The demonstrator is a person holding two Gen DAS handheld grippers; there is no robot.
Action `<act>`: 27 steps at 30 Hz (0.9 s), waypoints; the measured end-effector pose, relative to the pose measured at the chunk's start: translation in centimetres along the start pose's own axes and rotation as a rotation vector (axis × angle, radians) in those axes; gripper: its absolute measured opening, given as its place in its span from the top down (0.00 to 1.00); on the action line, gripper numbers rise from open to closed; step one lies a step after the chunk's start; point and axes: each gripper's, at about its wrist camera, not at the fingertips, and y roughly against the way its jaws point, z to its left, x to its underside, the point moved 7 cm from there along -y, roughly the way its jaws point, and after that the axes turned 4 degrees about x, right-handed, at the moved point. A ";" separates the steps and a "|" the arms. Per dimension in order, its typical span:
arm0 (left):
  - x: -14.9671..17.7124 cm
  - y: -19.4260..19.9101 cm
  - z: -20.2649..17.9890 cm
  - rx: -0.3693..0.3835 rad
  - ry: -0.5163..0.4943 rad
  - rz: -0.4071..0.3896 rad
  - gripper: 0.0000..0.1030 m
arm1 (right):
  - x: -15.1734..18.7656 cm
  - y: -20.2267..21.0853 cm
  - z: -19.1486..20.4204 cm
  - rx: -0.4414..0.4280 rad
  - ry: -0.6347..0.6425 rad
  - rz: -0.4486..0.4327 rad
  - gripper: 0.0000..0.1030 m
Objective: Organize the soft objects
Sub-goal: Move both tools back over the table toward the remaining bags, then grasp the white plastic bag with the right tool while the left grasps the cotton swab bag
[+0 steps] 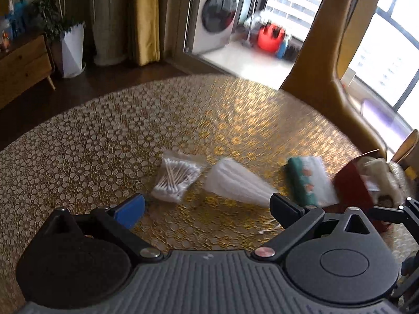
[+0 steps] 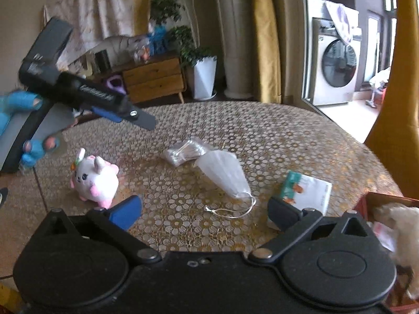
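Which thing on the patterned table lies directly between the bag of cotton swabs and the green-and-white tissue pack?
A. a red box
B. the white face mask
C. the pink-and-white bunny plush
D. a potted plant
B: in the right wrist view the white face mask lies in the middle, with the bag of cotton swabs at its upper left and the tissue pack to its right.
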 end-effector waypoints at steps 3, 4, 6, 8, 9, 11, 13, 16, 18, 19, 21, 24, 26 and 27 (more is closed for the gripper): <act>-0.9 -2.6 1.0 -0.035 -0.001 0.048 0.01 | -0.2 -2.2 -0.2 -0.006 0.013 0.028 0.01; -1.2 -3.3 1.3 -0.040 -0.005 0.059 0.01 | -0.3 -2.9 -0.2 -0.009 0.019 0.040 0.01; -1.8 -4.9 2.0 -0.052 -0.011 0.080 0.01 | -0.5 -4.4 -0.4 -0.005 0.027 0.056 0.01; -2.4 -6.5 2.6 -0.054 -0.021 0.107 0.01 | -0.7 -5.9 -0.7 0.000 0.029 0.073 0.02; -2.6 -7.3 2.8 -0.060 -0.030 0.121 0.01 | -0.7 -6.8 -0.9 0.002 0.032 0.086 0.03; -2.7 -8.5 3.2 -0.075 -0.056 0.145 0.01 | -0.7 -8.4 -1.3 0.015 0.037 0.105 0.03; -2.9 -9.9 3.6 -0.091 -0.077 0.169 0.01 | -0.7 -9.9 -1.8 0.023 0.034 0.123 0.05; -2.9 -11.6 4.1 -0.100 -0.089 0.201 0.01 | -0.9 -12.0 -2.7 0.043 0.033 0.143 0.07; -2.9 -12.6 4.6 -0.119 -0.086 0.223 0.01 | -0.9 -13.2 -2.9 0.050 0.034 0.150 0.10; -2.9 -13.2 4.9 -0.125 -0.082 0.233 0.01 | -1.0 -13.7 -3.0 0.048 0.038 0.155 0.10; -3.0 -14.2 5.3 -0.136 -0.076 0.250 0.01 | -1.0 -14.7 -2.9 0.048 0.046 0.161 0.11; -2.9 -15.4 5.7 -0.128 -0.079 0.266 0.01 | -0.8 -15.9 -2.7 0.048 0.061 0.167 0.12; -2.7 -16.1 5.8 -0.135 -0.079 0.276 0.01 | -0.7 -16.6 -2.7 0.049 0.068 0.173 0.15; -2.6 -16.4 6.1 -0.145 -0.075 0.280 0.01 | -0.7 -17.0 -2.6 0.048 0.071 0.178 0.17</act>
